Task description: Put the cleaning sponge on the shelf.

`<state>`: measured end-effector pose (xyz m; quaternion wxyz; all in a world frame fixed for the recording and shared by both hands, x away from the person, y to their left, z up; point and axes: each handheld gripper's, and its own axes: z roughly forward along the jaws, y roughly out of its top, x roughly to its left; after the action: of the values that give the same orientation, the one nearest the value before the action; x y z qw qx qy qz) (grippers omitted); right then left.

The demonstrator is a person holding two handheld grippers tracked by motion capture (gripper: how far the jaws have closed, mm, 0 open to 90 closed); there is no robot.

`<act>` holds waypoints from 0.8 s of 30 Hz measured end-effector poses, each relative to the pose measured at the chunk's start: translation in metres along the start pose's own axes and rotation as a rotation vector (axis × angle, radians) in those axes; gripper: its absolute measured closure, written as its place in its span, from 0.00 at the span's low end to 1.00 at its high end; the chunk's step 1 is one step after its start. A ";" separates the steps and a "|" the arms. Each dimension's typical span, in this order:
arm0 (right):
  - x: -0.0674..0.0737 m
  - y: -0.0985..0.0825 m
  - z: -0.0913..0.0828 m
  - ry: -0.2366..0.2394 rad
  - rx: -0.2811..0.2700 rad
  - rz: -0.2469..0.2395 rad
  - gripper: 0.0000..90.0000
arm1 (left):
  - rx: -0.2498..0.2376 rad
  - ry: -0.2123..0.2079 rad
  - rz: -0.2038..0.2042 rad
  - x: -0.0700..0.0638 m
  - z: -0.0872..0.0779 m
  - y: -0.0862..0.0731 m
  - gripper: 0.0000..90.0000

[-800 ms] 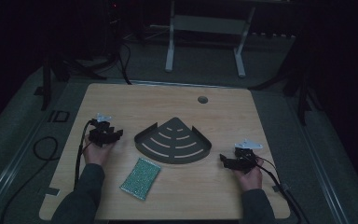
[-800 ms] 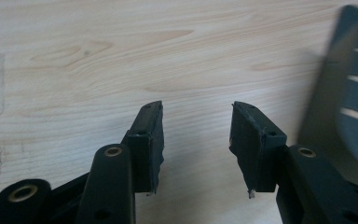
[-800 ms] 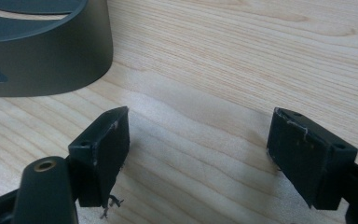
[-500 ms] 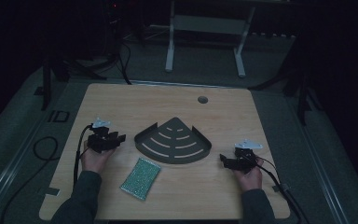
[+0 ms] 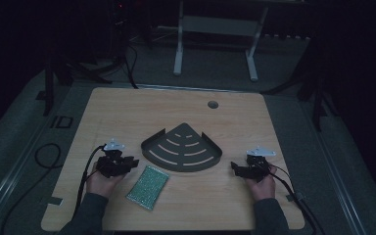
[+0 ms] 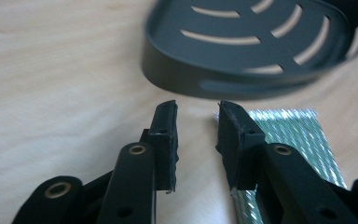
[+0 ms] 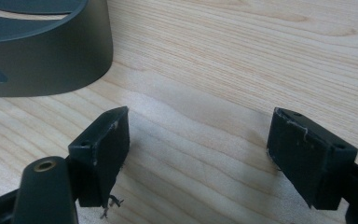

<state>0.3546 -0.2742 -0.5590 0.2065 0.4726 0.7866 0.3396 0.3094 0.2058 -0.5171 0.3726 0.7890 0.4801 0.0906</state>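
Surface [image 5: 127, 112]: pale wood grain, rounded corners, a round grommet hole [image 5: 213, 104] near its far edge.

Tray [image 5: 182, 148]: dark, fan-shaped, slotted floor with a low wall; lies flat at the middle of the surface, point away from the person. In the left gripper view its curved wall [image 6: 223, 84] lies just beyond the jaw tips; in the right gripper view one corner [image 7: 46, 60] sits at upper left.

Sponge [image 5: 147, 187]: green, glittery, rectangular; flat on the surface, near the tray's front left corner and apart from it, just right of the left gripper.

Left gripper [image 5: 126, 164]: held low over the surface, pointing towards the tray. Jaws part-spread with a narrow gap, nothing between them; sponge [image 6: 298, 135] lies behind the right-hand jaw.

Right gripper [image 5: 235, 168]: right of the tray, pointing towards it. Jaws spread wide over bare wood, gripping nothing.
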 end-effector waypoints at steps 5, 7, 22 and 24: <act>0.000 0.000 0.000 0.000 0.000 0.000 0.23 | 0.005 -0.026 0.034 -0.014 0.000 -0.005 0.86; 0.000 0.000 0.000 0.000 0.000 0.000 0.23 | 0.013 -0.036 0.065 -0.022 0.001 -0.007 0.92; 0.000 0.000 0.000 0.000 0.000 0.000 0.23 | 0.094 -0.070 0.150 -0.049 0.010 -0.015 1.00; 0.000 0.000 0.000 0.000 0.000 0.000 0.23 | 0.104 -0.066 0.153 -0.050 0.012 -0.017 1.00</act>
<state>0.3546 -0.2742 -0.5590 0.2065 0.4725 0.7866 0.3396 0.2772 0.1631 -0.5260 0.3387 0.8441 0.4101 0.0678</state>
